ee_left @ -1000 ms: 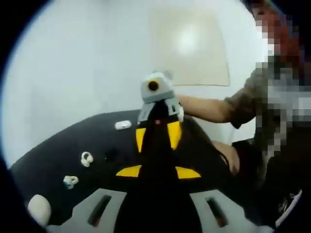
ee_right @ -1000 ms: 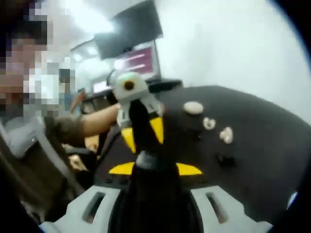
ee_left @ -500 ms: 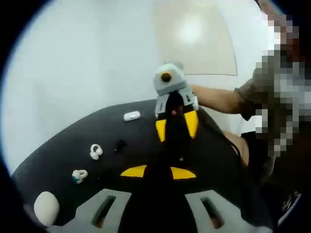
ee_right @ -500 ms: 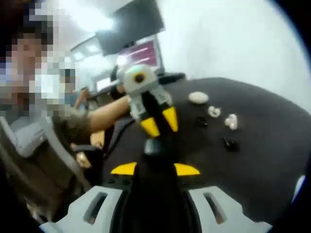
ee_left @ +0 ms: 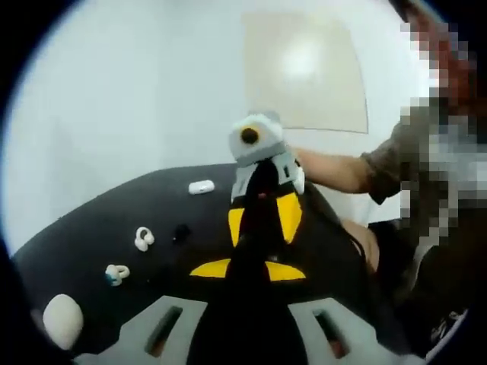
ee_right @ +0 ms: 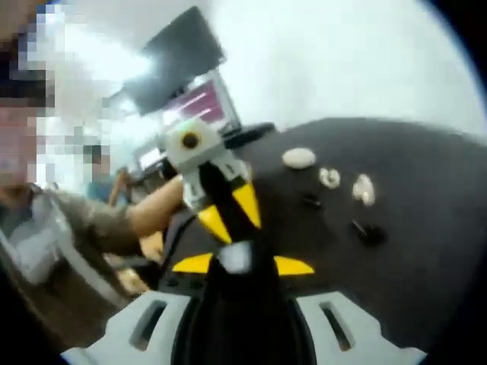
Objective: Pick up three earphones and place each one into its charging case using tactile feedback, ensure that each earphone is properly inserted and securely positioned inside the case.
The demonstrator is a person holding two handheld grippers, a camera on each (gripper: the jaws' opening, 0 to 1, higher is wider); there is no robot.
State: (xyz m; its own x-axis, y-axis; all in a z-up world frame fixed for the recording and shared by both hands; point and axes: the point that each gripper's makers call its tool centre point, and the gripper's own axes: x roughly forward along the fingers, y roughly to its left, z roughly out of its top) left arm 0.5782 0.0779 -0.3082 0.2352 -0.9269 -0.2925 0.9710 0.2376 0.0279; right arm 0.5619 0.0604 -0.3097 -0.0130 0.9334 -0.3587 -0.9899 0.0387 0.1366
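White walls rise behind a black tabletop (ee_left: 91, 228) in the left gripper view, where five small items lie at lower left: a white oval case (ee_left: 62, 320), a white-and-teal earphone (ee_left: 116, 274), a white earphone (ee_left: 142, 239), a small black earphone (ee_left: 181, 233) and a white case (ee_left: 201, 186) farther back. The left claw (ee_left: 247, 270) has its jaws together, gripping nothing, with the right claw (ee_left: 262, 205) straight ahead, also closed and empty. In the right gripper view, one white case (ee_right: 298, 158), two white earphones (ee_right: 329, 178) (ee_right: 364, 189) and two small dark items (ee_right: 310, 202) (ee_right: 368, 232) sit at right of frame. A person's forearm (ee_left: 335, 171) reaches in from the right. A dark monitor (ee_right: 171, 65) hangs at upper left.
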